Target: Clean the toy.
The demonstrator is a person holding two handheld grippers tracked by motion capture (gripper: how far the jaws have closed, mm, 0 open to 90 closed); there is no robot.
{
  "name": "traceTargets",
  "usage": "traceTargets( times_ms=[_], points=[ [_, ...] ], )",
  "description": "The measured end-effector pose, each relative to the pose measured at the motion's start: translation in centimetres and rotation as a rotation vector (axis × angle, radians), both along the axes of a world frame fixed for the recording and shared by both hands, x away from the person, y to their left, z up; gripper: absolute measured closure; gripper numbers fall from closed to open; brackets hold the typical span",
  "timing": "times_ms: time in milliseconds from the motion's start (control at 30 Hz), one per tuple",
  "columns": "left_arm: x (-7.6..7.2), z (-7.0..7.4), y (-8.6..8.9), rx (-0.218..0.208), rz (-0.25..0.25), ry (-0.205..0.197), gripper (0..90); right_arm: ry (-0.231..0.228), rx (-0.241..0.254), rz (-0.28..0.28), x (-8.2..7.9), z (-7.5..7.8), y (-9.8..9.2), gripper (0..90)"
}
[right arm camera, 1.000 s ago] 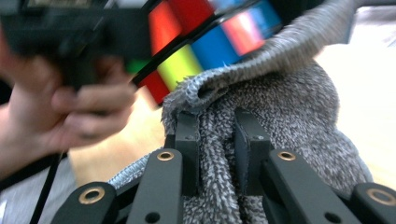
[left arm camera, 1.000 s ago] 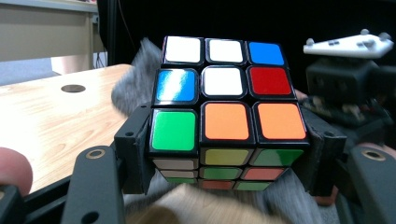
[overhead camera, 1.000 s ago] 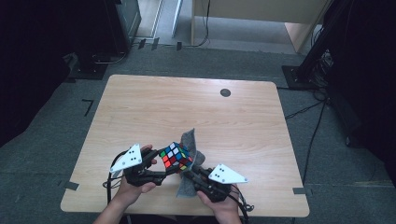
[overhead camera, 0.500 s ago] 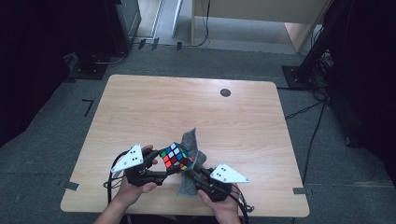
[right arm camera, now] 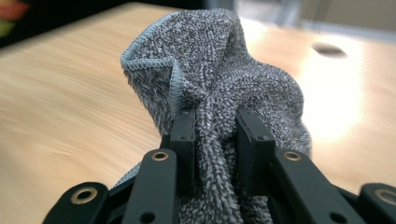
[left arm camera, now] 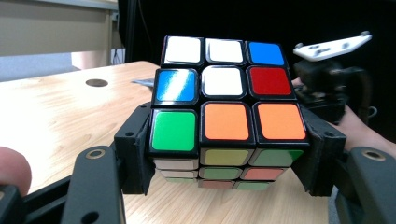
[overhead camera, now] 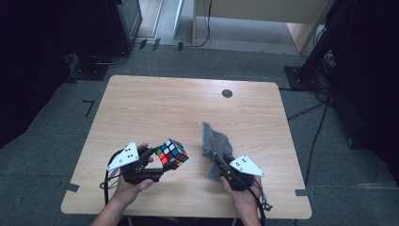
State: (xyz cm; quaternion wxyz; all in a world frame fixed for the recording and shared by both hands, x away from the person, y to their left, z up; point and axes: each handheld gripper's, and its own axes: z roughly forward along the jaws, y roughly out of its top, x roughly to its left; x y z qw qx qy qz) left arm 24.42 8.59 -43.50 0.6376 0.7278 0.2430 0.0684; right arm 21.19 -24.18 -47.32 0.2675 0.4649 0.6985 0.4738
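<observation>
Gripping a puzzle cube between its two black jaws, the left tool holds it lifted off the desk near the front left edge. In the left tool view the jaws press on opposite sides of the cube's bottom layer; the face toward the camera shows white, blue, red, green and orange squares. The right tool sits well apart from the cube, toward the front right of the desk, with a grey cloth bunched between its jaws. Its jaws have just been opening slightly, yet in the right tool view the pads press on a gathered fold of the cloth, which rises in a crumpled peak ahead of them. The rest of the cloth trails on the desk beyond the tool. A small dark round hole marks the far side of the desk.
</observation>
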Motion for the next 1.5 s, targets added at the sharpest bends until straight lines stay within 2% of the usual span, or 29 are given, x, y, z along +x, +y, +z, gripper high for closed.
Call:
traceTargets(
  times_ms=[33, 100, 167, 200, 233, 333, 433, 533, 700, 867, 933, 1033, 1200, 1400, 1500],
  points=[
    [0.0, -0.1, 0.0, 0.002, 0.005, 0.0, 34.0, 0.02, -0.021, -0.032, 0.3, -0.5, -0.4, 70.9],
    [0.1, -0.2, -0.1, 0.005, 0.013, 0.01, 34.0, 0.054, -0.049, -0.058, 0.8, -1.5, -0.7, 68.7],
    [0.2, -0.2, 0.0, 0.006, 0.02, 0.013, 34.0, 0.097, -0.065, -0.045, 1.2, -2.4, -0.8, 61.5],
    [0.3, -0.2, 0.0, 0.004, 0.024, 0.017, 34.0, 0.103, -0.066, -0.034, 1.3, -2.7, -0.7, 55.5],
    [0.3, -0.3, 0.1, 0.005, 0.026, 0.018, 34.0, 0.091, -0.066, -0.021, 1.3, -2.6, -0.6, 50.4],
    [0.5, -0.4, 0.2, 0.004, 0.037, 0.03, 34.0, 0.043, -0.066, -0.004, 1.0, -2.0, -0.2, 43.2],
    [0.6, -0.5, 0.2, 0.005, 0.046, 0.045, 34.0, -0.017, -0.027, 0.039, 0.4, -0.8, 0.3, 37.8],
    [0.7, -0.6, 0.0, 0.007, 0.044, 0.06, 34.0, -0.087, 0.015, 0.14, -0.5, 0.5, 1.7, 34.6],
    [0.4, -0.7, -0.8, 0.021, 0.023, 0.065, 34.0, -0.149, 0.015, 0.278, -1.8, 1.3, 4.5, 30.9],
    [0.0, -0.7, -1.9, 0.022, -0.006, 0.092, 34.0, -0.181, 0.008, 0.334, -2.6, 1.5, 6.3, 23.6],
    [-0.1, -0.7, -2.2, 0.024, -0.017, 0.101, 34.0, -0.184, -0.003, 0.339, -2.8, 1.4, 6.8, 22.1],
    [-0.3, -0.8, -2.5, 0.02, -0.03, 0.114, 34.0, -0.193, -0.018, 0.318, -2.9, 1.2, 7.2, 22.5],
    [-0.4, -1.0, -3.0, 0.006, -0.047, 0.145, 34.0, -0.245, -0.068, 0.265, -3.3, 1.1, 7.9, 27.8],
    [-0.3, -1.2, -3.1, -0.003, -0.046, 0.175, 33.9, -0.253, -0.085, 0.247, -3.4, 0.9, 8.0, 29.5],
    [0.0, -1.3, -3.0, -0.006, -0.049, 0.204, 33.7, -0.254, -0.105, 0.247, -3.4, 0.8, 8.1, 32.8]
  ],
)
